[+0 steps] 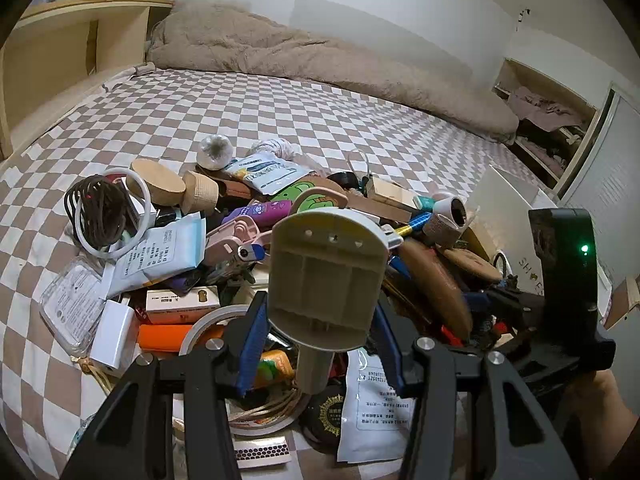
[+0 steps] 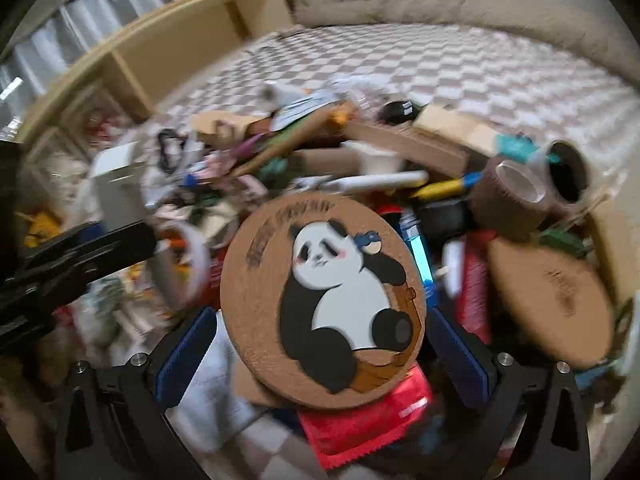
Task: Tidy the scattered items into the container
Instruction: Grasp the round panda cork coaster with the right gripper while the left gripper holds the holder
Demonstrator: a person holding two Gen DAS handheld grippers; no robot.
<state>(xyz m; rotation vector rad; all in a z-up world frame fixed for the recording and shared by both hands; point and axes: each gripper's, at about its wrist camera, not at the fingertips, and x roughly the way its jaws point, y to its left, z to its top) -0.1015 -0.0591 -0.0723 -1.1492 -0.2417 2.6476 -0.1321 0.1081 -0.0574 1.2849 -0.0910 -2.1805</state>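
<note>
Almost everything is left: the pile (image 1: 248, 240) of scattered items lies heaped on the checkered bed (image 1: 280, 104) just ahead of both my tools, and I see no item put away. A white box (image 1: 504, 204) stands beyond the heap to my right; whether that is the container I cannot tell. My left hand-held gripper (image 1: 316, 344) pinches a beige plastic holder (image 1: 326, 276), long axis running away from me, rounded end forward, stem toward me. My right hand-held gripper (image 2: 320, 344) clamps the panda cork coaster (image 2: 320, 300) by its edges, face tilted up at me.
</note>
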